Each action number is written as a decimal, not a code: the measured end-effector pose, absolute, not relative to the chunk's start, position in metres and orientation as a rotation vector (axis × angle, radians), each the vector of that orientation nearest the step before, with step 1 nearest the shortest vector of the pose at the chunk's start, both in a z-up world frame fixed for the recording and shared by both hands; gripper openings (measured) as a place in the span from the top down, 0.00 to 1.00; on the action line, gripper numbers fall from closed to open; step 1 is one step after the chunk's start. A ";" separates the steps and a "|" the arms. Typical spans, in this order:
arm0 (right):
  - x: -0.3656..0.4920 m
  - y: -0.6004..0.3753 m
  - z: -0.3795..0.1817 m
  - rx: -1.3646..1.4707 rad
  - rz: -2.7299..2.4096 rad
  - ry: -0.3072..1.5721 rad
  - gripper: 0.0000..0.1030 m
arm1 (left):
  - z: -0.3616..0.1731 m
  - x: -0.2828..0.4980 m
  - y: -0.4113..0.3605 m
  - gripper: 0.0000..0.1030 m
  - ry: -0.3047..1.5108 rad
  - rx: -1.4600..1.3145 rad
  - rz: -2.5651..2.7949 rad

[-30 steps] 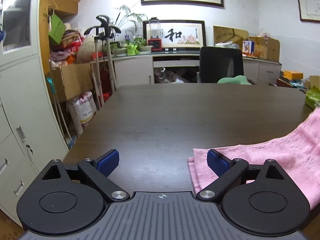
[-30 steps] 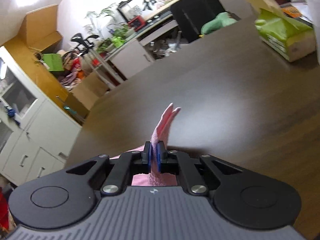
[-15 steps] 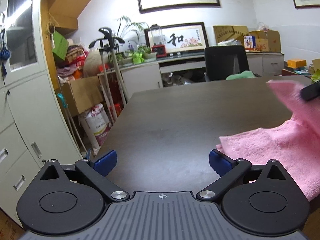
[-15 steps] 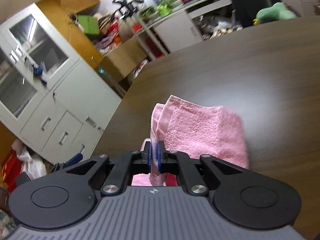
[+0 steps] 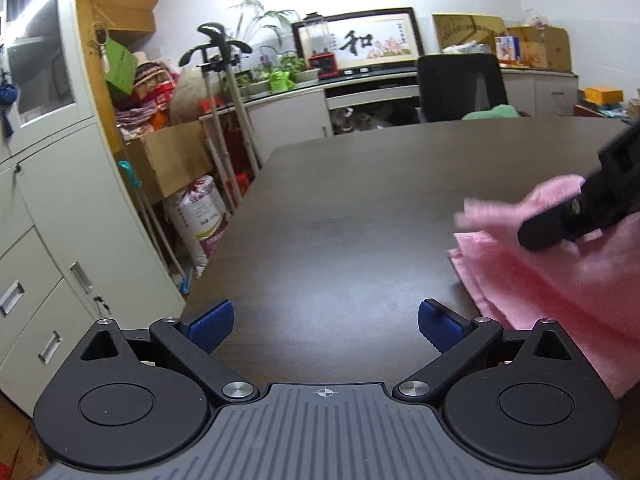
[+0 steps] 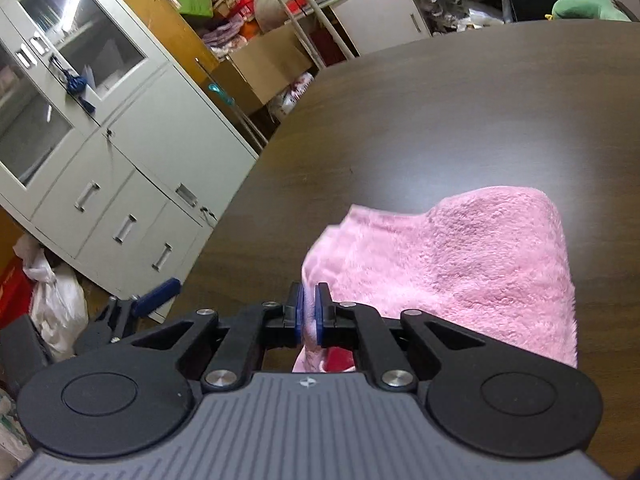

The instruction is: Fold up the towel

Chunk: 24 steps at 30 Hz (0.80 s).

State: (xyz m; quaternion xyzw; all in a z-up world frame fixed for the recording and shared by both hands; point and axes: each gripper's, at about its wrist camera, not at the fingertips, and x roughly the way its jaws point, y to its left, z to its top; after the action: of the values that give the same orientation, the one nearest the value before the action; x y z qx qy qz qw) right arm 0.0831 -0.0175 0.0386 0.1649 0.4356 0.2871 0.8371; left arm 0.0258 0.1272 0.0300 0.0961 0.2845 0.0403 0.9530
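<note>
Pink towel [image 6: 460, 264] lies on dark worktop [image 6: 440, 112], already doubled over, rounded fold at far side, layered edges showing in left wrist view [image 5: 532, 280]. R tongs [image 6: 307, 314] pressed together, pinching a towel corner/edge, blue pads tight on the cloth; the held bit is lifted off the lower layers and blurred, so can't tell exactly how many plies are in the pinch. L tongs [image 5: 326, 322] spread wide, holding nothing, hovering low over bare worktop just left of the towel. Risks, judged: terry cloth is limp, so if R lets go off-line the top layer lands skewed and edges won't match; if only one ply is pinched the rest sags and bunches; nothing pins the lower layers, so dragging could slide the whole stack. Room: big clear stretch of worktop ahead and to the left; worktop's left edge curves round near the L tongs, grey cabinets [image 6: 120, 168] beyond it, well apart. Towel's near edge sits close to the operator's side of the worktop.
</note>
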 end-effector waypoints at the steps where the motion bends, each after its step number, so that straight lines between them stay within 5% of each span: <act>1: 0.083 -0.014 0.037 0.338 0.603 0.930 0.86 | 0.031 0.026 0.129 0.03 0.576 0.189 0.091; 6: 0.073 -0.011 0.040 0.266 0.577 0.910 0.82 | 0.033 0.026 0.138 0.03 0.576 0.151 0.111; 10: 0.056 -0.028 0.056 0.215 0.561 0.836 0.66 | 0.034 0.025 0.141 0.03 0.581 0.141 0.105; 14: 0.039 -0.043 0.068 0.153 0.546 0.767 0.64 | 0.034 0.025 0.141 0.02 0.582 0.141 0.109; 18: 0.014 -0.030 0.053 -0.023 0.601 0.765 0.65 | 0.034 0.026 0.144 0.02 0.593 0.120 0.091; 21: -0.011 -0.010 0.040 -0.189 0.664 0.729 0.52 | 0.034 0.025 0.146 0.02 0.593 0.103 0.073; 24: -0.024 0.008 0.028 -0.337 0.649 0.682 0.51 | 0.035 0.023 0.146 0.01 0.569 0.100 0.064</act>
State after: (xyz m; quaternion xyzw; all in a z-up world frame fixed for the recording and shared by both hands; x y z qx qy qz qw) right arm -0.0242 0.0076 0.0280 -0.1618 0.3271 0.3112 0.8775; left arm 0.0231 0.1456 0.0347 0.0494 0.2806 0.0315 0.9580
